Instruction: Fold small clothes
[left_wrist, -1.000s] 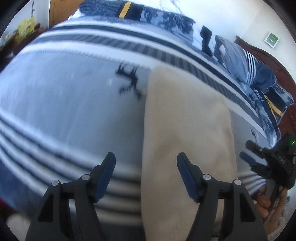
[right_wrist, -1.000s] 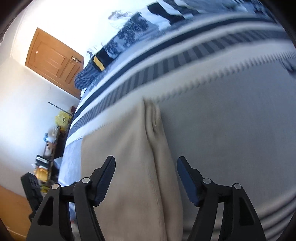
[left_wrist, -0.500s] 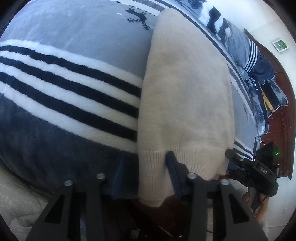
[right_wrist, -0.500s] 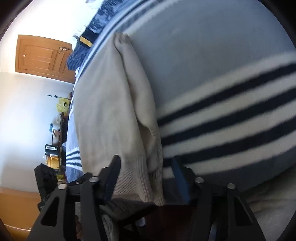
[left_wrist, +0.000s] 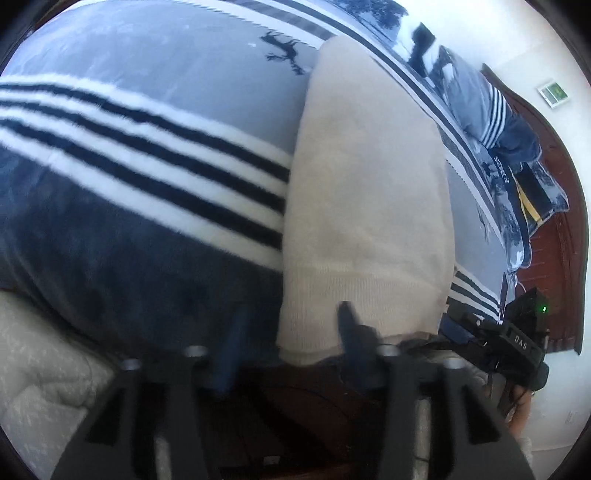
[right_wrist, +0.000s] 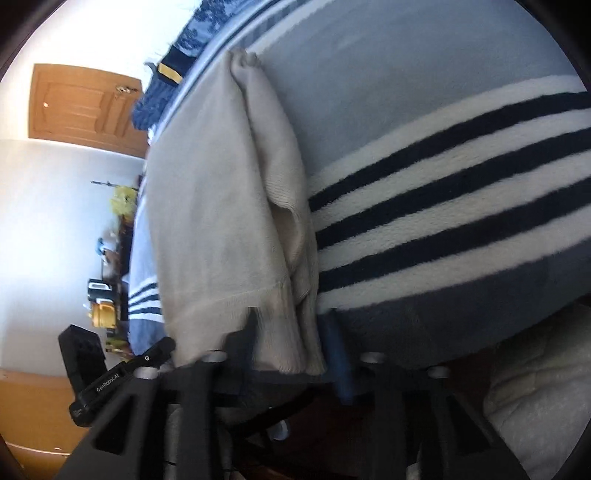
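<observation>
A cream knitted sweater (left_wrist: 369, 192) lies folded lengthwise on a striped blue blanket, its ribbed hem hanging at the bed's near edge. My left gripper (left_wrist: 291, 325) straddles the hem's left corner, jaws partly closed around it, with a gap still showing. In the right wrist view the sweater (right_wrist: 221, 206) shows its folded sleeve along the right side. My right gripper (right_wrist: 291, 328) straddles the hem's right corner, jaws narrowed around the fabric. The right gripper also shows in the left wrist view (left_wrist: 509, 332).
The blue, white and navy striped blanket (left_wrist: 147, 155) covers the bed. Pillows and bedding (left_wrist: 495, 122) lie at the far end by a dark wooden headboard. A pale quilt (left_wrist: 40, 362) hangs below the bed edge. A wooden door (right_wrist: 81, 107) and cluttered shelf stand at left.
Both grippers dropped from above the sweater to its hem at the bed edge, and their jaws narrowed from wide open around the hem corners.
</observation>
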